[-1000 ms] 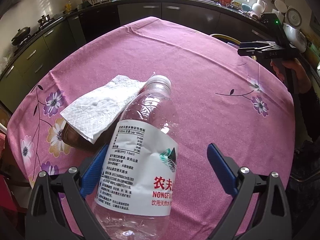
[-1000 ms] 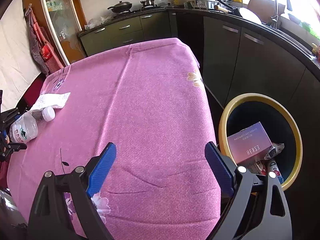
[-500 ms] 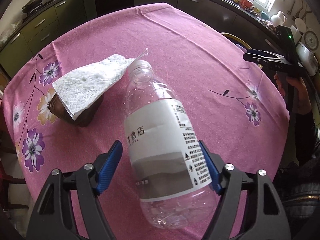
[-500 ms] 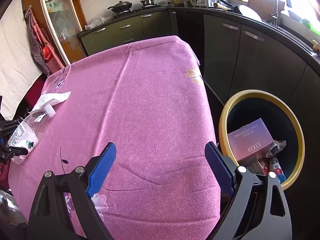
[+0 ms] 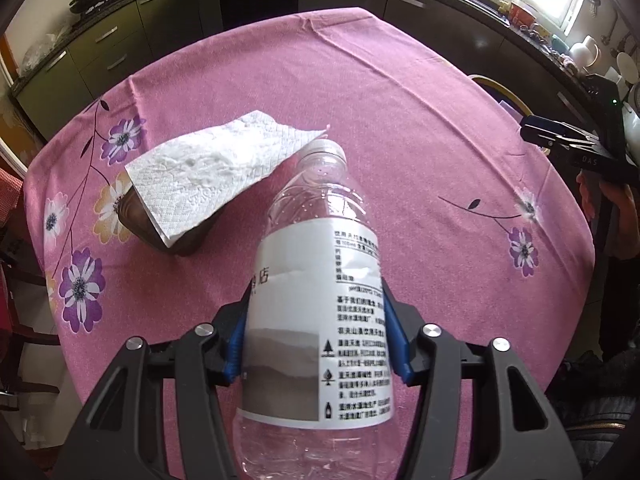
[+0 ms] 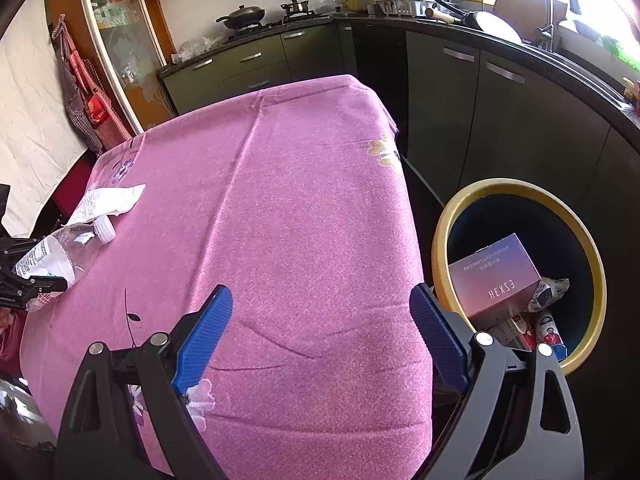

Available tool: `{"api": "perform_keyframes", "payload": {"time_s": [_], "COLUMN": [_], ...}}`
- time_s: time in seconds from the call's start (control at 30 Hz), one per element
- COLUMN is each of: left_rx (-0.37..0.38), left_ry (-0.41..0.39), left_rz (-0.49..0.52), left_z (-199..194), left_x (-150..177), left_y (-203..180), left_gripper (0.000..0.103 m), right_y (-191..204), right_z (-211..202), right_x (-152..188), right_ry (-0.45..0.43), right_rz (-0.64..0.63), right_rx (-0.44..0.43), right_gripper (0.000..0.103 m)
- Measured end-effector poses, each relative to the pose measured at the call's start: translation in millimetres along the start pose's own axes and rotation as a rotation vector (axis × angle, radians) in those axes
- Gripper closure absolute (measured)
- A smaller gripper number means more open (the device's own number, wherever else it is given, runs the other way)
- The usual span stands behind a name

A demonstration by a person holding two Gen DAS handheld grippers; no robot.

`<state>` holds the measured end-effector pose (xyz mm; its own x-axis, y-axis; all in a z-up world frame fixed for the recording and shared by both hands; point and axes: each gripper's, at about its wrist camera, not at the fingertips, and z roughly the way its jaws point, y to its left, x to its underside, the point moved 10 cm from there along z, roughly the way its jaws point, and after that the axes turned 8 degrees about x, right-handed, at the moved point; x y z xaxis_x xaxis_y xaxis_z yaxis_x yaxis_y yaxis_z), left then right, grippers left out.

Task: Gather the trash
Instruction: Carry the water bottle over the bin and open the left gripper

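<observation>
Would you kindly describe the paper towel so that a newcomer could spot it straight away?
Start at the pink flowered tablecloth that covers the table. Near its edge a clear plastic bottle lies between the fingers of the left gripper; just beyond its cap is the paper towel. It is the only white, quilted sheet there, draped over a small brown container.

The plastic bottle (image 5: 316, 320) base is cut off by the bottom edge. The white paper towel (image 5: 218, 178) covers most of the brown object (image 5: 180, 240) beside the plastic bottle; its identity is indeterminate.
</observation>
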<state>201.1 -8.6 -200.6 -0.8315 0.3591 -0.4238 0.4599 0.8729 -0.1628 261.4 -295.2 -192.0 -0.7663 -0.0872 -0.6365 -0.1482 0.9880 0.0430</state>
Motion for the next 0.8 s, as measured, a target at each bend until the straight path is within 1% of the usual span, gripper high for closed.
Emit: {"api": "perform_keyframes", "payload": {"time_s": [0.17, 0.27, 0.37, 0.43, 0.57, 0.7, 0.8], "left_rx": [-0.008, 0.006, 0.032, 0.056, 0.146, 0.216, 0.282], "left_ry": [-0.045, -0.066, -0.090, -0.102, -0.117, -0.128, -0.111], "left_rz": [0.044, 0.072, 0.124, 0.169, 0.264, 0.373, 0.424], "left_z": [-15.2, -24.5, -30.4, -31.1, -19.1, 8.6, 41.1], "left_x": [-13.2, -20.2, -34.1, -47.3, -84.8, -130.7, -168.5], "left_y": [-15.7, -29.2, -52.2, -73.5, -127.5, -192.1, -241.1], "left_gripper": [0.050, 0.050, 0.050, 0.050, 0.050, 0.050, 0.049], "right_y": [-1.9, -6.0, -17.9, -30.8, -67.8, -109.6, -135.3], "right_z": [-3.5, -8.0, -18.7, -29.9, -60.1, -87.6, -102.0], "right_x": [0.7, 3.6, 7.2, 10.7, 24.6, 38.2, 46.1], "right_ry": [-0.003, -0.004, -0.014, -0.025, -0.043, -0.059, -0.072], "right_rz": [0.002, 0.003, 0.014, 0.030, 0.091, 0.160, 0.202], "right_rx": [-0.002, 0.006, 0.036, 0.065, 0.112, 0.168, 0.195], "right_gripper": [0.014, 0.014, 0.014, 0.014, 0.014, 0.014, 0.014]}}
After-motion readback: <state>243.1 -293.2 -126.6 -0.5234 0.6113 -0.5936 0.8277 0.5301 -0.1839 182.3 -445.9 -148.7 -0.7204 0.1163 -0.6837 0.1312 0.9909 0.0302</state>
